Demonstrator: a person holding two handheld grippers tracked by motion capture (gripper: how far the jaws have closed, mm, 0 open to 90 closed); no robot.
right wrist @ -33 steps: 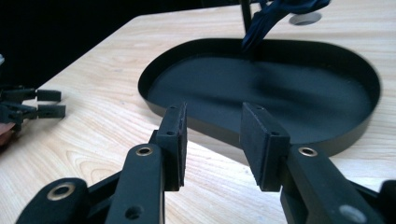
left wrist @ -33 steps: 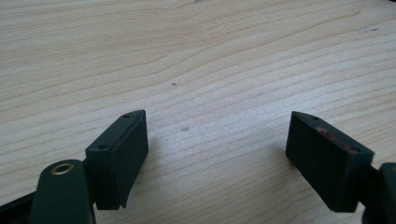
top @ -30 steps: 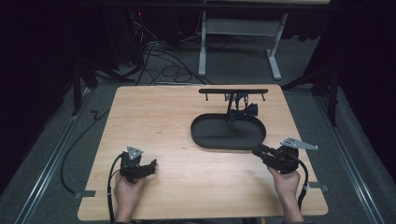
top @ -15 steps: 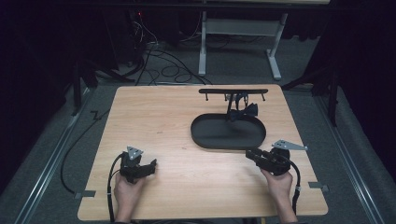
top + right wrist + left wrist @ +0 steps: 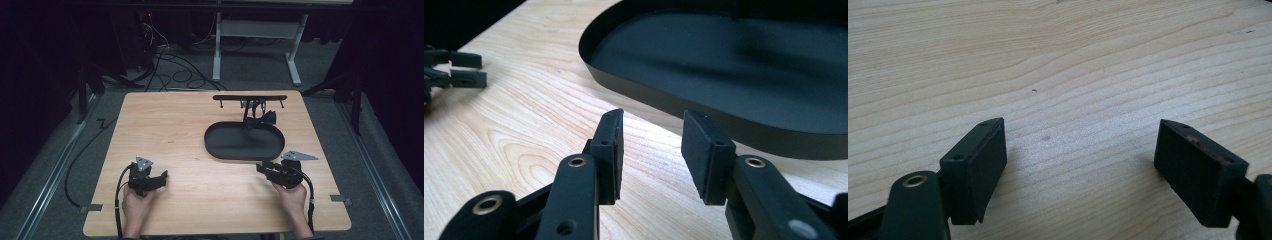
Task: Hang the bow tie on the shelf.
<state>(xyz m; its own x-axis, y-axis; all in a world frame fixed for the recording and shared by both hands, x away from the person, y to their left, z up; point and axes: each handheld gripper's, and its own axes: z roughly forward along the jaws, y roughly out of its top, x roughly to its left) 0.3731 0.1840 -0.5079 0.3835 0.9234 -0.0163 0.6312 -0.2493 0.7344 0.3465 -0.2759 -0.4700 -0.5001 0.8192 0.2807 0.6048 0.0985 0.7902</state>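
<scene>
Dark floor and cables surround one pale wooden bench (image 5: 165, 130). On it lie one black oval tray (image 5: 215, 145) and one black stand (image 5: 250, 98) behind it. Nothing is gripped yet, so the work looks barely begun. Right gripper (image 5: 651, 145) has jaws partly apart and empty, the tray just ahead. Left gripper (image 5: 1080, 165) has jaws wide apart over bare wood.

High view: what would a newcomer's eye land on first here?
The black oval tray stands out first, dark against the pale wooden table, on its far right part. Just behind it stands a black rack with a dark bow-like piece hanging from it. Near the front edge, the left gripper and right gripper hold nothing, jaws apart.
</scene>
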